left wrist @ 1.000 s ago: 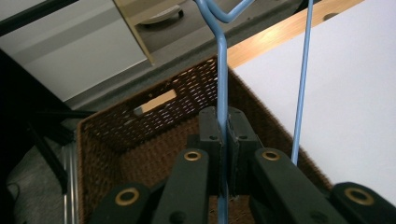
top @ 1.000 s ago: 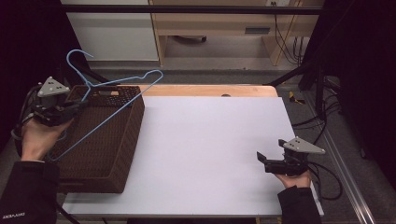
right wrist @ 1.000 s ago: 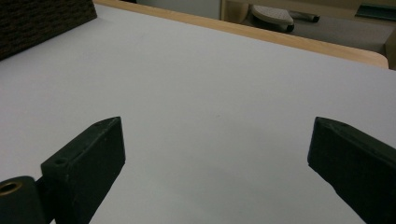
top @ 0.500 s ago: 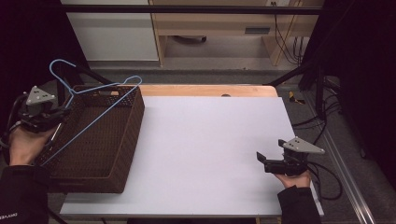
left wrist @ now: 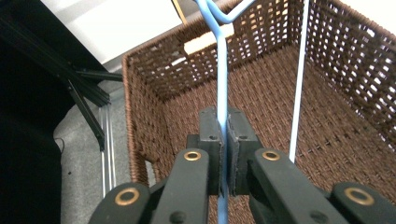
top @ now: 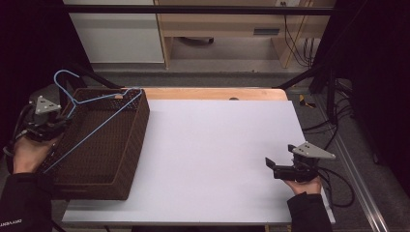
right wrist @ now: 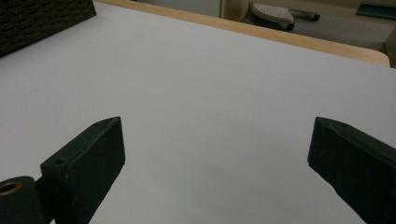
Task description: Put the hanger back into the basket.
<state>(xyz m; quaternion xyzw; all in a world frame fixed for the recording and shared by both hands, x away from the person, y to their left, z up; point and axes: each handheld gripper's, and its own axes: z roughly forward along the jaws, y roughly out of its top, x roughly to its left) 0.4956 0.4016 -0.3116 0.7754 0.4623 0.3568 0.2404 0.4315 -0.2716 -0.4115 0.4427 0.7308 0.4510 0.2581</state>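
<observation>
A light blue wire hanger hangs tilted over the brown wicker basket at the table's left. My left gripper sits at the basket's left rim, shut on the hanger's wire; in the left gripper view its pads pinch the blue wire above the basket floor. The hanger's hook rises beyond the basket's far left corner. My right gripper rests low over the white table near the front right, jaws wide open with nothing between them.
A wooden strip borders the table's far edge. Black frame posts and cables stand off the right side. The basket corner lies far off in the right gripper view.
My left gripper has carried the hanger down and to the left, so it now hangs lower over the basket. The right gripper has stayed put.
</observation>
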